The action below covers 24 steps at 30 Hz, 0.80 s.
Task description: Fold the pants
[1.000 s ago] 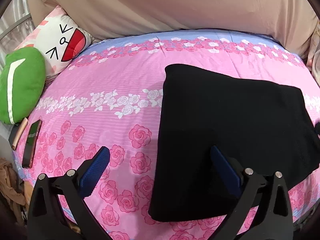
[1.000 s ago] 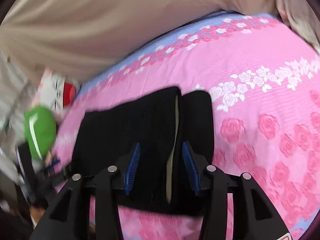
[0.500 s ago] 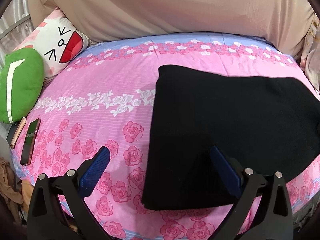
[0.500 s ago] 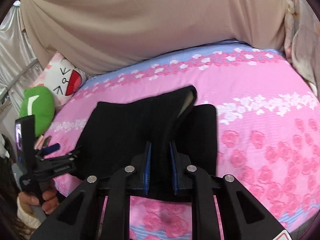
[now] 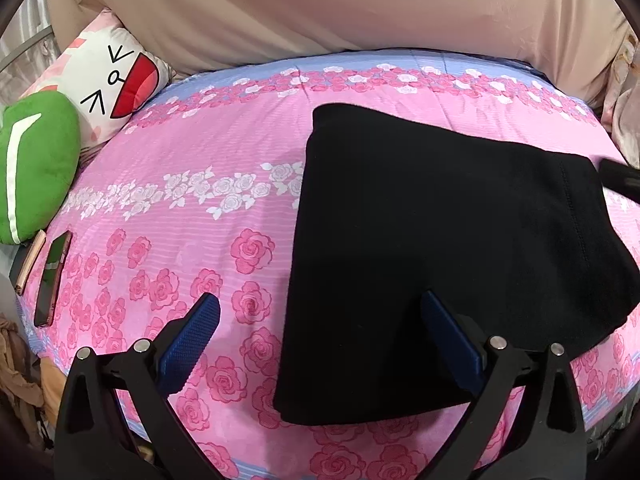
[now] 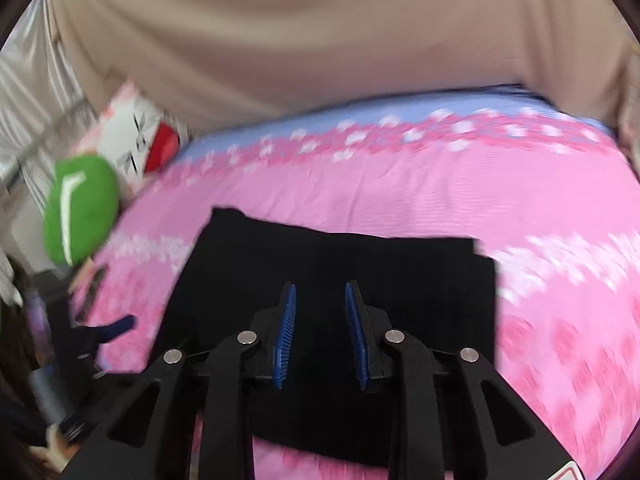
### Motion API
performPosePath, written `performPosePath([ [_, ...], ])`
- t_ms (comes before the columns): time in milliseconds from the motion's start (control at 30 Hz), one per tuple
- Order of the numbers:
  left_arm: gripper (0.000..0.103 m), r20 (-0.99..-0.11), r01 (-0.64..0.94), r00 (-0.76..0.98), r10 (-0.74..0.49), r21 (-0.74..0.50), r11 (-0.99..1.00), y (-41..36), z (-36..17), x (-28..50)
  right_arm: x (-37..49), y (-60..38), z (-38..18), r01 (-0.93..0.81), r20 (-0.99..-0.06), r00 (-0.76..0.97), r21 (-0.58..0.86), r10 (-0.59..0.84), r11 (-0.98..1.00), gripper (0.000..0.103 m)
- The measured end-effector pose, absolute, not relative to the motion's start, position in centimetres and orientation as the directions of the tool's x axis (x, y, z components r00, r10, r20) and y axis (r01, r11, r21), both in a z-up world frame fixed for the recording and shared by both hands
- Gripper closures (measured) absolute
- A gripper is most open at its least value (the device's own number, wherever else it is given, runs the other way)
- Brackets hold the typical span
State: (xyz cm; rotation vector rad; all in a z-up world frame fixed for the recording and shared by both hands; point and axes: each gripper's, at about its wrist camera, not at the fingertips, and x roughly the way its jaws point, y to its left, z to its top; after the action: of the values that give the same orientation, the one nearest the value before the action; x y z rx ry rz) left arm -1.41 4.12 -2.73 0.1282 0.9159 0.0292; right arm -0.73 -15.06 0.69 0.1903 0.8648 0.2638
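Note:
The black pants (image 5: 440,240) lie folded flat in a rough rectangle on the pink rose-print bed cover (image 5: 200,200). My left gripper (image 5: 320,302) hangs open and wide over their near left edge, one pad above the cloth and one above the cover, holding nothing. In the blurred right wrist view the pants (image 6: 340,256) lie below my right gripper (image 6: 320,287). Its jaws stand a narrow gap apart and are opening, with no cloth between the pads. The right gripper's dark tip (image 5: 618,178) shows at the pants' far right edge. The left gripper's blue pad (image 6: 116,328) shows at the left.
A green cushion (image 5: 32,168) and a white cartoon-face pillow (image 5: 116,80) sit at the bed's left end. Two phones (image 5: 52,276) lie near the left edge. A beige drape (image 5: 320,8) hangs behind the bed. The bed's near edge drops off just below the pants.
The right gripper pinched a raised fold of the pants, then let it go; the fold now lies flat and the gripper has pulled back and rolled. The left gripper stayed put.

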Motion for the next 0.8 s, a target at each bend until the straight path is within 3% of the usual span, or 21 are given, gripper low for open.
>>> performPosePath([
  [67,0.005,-0.783,0.022,0.615,0.089,0.13,0.991,4.5,-2.5,-1.5,2.2,-15.8,-1.6,-0.084,-0.773,0.596,0.21,0.218,0.974,0.09],
  [100,0.005,-0.782,0.023,0.617,0.089,0.13,0.991,4.7,-2.5,-1.5,3.8,-16.9,-3.0,-0.037,-0.8,0.567,0.213,0.196,0.976,0.103],
  [200,0.005,-0.793,0.022,0.605,0.078,0.114,0.993,5.4,-2.8,-1.2,4.5,-20.4,-3.9,0.055,-0.782,0.539,0.404,0.314,0.913,0.103],
  [233,0.005,-0.794,0.022,0.603,0.078,0.115,0.993,5.6,-2.9,-1.1,3.9,-20.0,-2.7,0.057,-0.779,0.56,0.378,0.284,0.924,0.103],
  [267,0.005,-0.794,0.023,0.604,0.077,0.114,0.993,5.7,-3.0,-1.1,2.8,-18.4,-1.1,0.02,-0.758,0.6,0.332,0.255,0.943,0.091],
  [400,0.005,-0.796,0.031,0.604,0.04,0.074,0.997,6.5,-2.6,-1.0,2.3,-12.8,-0.2,-0.164,-0.743,0.574,0.307,0.344,0.937,0.092],
  [500,0.005,-0.777,0.005,0.627,0.052,0.071,0.997,7.8,-1.6,-1.3,5.3,-10.8,-3.7,-0.095,-0.838,0.513,0.163,0.189,0.982,0.1],
  [667,0.005,-0.769,-0.061,0.634,0.082,0.056,0.997,10.9,-1.0,-1.5,4.9,-5.3,-0.2,-0.261,-0.771,0.543,0.222,0.333,0.939,0.097],
  [800,0.005,-0.78,-0.083,0.619,0.09,0.048,0.995,12.2,-1.5,-1.2,8.1,-0.3,-2.8,-0.307,-0.816,0.502,0.142,0.287,0.941,0.097],
])
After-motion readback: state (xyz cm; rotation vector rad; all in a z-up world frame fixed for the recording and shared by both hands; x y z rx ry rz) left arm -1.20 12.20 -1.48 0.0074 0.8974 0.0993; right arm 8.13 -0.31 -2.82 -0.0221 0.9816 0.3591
